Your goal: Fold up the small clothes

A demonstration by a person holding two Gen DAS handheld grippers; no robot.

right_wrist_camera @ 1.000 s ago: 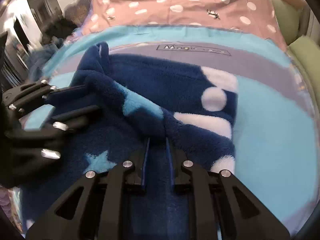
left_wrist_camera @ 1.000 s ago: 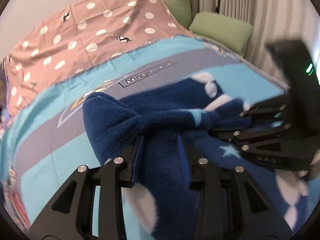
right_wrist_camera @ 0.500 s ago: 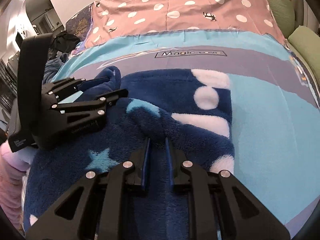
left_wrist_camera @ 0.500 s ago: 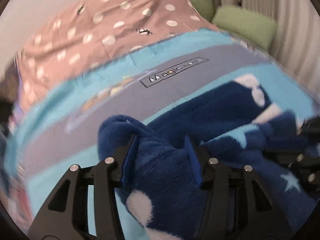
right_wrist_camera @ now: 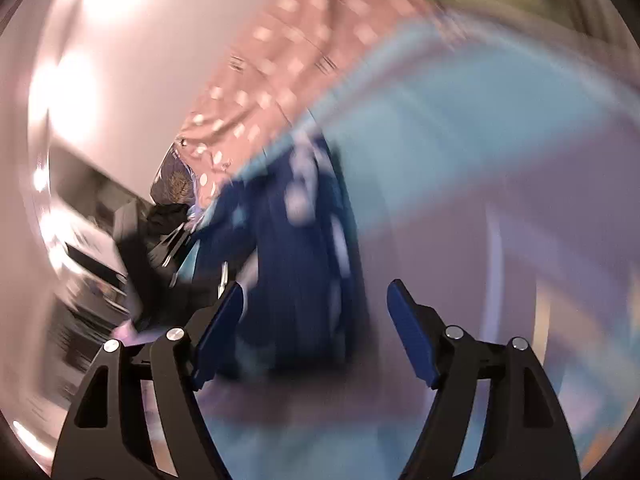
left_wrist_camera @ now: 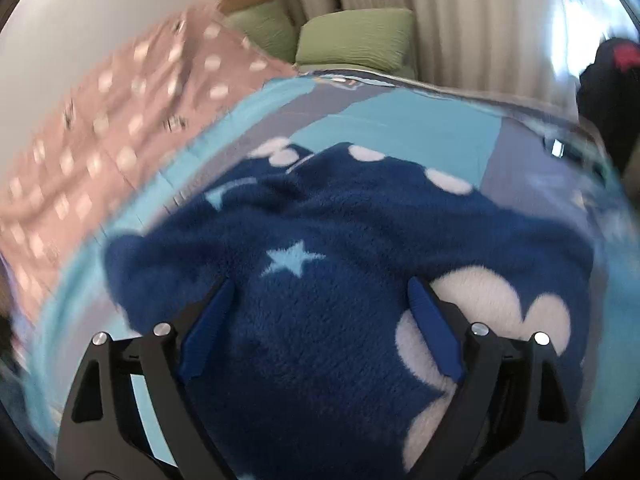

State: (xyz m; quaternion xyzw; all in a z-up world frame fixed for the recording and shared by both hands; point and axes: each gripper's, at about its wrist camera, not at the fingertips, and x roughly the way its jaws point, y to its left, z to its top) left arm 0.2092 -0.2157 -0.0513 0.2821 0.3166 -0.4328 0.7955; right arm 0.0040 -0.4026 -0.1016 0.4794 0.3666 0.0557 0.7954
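— So where's the garment lying?

— Spread on the bed, on the light-blue and grey mat [left_wrist_camera: 400, 120]. It's a dark blue fleece piece [left_wrist_camera: 320, 280] with white dots, white scalloped patches and a pale blue star, bunched into soft folds rather than flat.

— And the left gripper [left_wrist_camera: 320, 300]?

— Spread wide, holding nothing. Its blue-padded fingers [left_wrist_camera: 208, 328] straddle the fleece from above; whether the pads touch the pile I can't tell.

— The right one?

— The right gripper [right_wrist_camera: 316, 308] is wide apart too, with nothing between its fingers. That view is badly smeared, but the fleece [right_wrist_camera: 296, 272] shows as a dark blue mass ahead of it, nearer its left finger.

— What else is around?

— A pink spotted sheet [left_wrist_camera: 120, 112] lies past the mat on the left. Two green cushions [left_wrist_camera: 356, 38] sit against pale curtains [left_wrist_camera: 460, 12] at the far edge. Something dark with a red patch [left_wrist_camera: 612, 76] sits at the right rim. In the right view, a black shape [right_wrist_camera: 168, 248] left of the fleece; too blurred to name.
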